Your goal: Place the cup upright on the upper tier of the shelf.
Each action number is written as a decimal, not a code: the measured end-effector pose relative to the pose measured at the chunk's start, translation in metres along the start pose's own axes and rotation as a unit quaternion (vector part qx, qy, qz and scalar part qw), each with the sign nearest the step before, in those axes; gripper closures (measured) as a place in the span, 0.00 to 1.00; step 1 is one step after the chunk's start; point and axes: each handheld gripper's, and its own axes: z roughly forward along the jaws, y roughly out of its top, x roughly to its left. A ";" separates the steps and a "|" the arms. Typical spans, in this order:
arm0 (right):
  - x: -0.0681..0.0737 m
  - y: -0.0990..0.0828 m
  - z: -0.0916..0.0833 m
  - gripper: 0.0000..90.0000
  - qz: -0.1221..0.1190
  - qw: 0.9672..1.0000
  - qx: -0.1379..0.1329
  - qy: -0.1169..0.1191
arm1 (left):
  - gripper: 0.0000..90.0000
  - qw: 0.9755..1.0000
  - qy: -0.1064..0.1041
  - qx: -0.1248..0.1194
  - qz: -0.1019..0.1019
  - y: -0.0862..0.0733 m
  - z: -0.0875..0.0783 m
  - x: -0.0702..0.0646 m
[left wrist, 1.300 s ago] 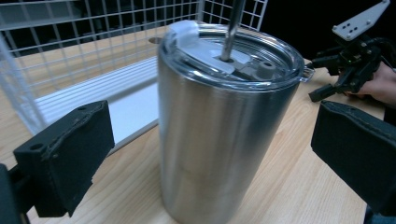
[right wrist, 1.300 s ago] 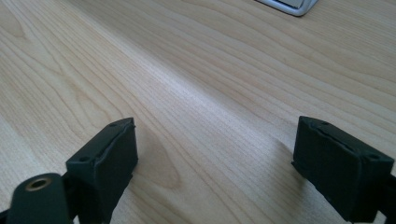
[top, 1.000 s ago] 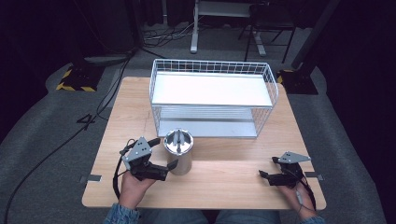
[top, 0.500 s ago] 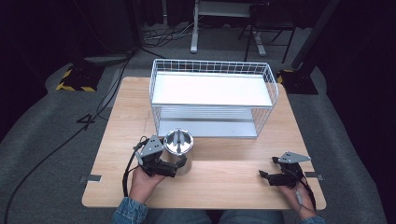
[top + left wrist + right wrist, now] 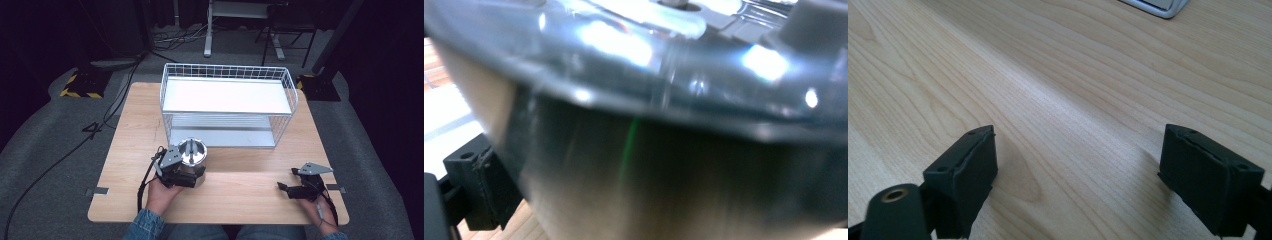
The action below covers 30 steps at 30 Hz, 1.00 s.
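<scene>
Fingers: left gripper point(image 5: 192, 176) against lidded steel pot point(image 5: 193, 156), grip unclear | right gripper point(image 5: 282, 187) apart, closing, empty | wire basket point(image 5: 227, 71) empty

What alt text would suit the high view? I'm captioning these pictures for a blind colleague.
A person's left tongs reach around a lidded metal canister on a wooden table, just in front of a white wire two-tier rack. The right tongs rest on the table at the near right, holding nothing.
</scene>
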 end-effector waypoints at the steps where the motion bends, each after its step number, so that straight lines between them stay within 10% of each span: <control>1: 0.000 0.000 0.000 0.18 0.000 1.000 -0.001 -0.001 | 0.02 1.000 -0.001 -0.004 -0.003 -0.001 0.001 0.000; 30: 0.000 0.000 -0.001 0.22 -0.004 1.000 -0.004 0.004 | 0.04 1.000 0.005 -0.005 -0.005 0.008 -0.012 0.003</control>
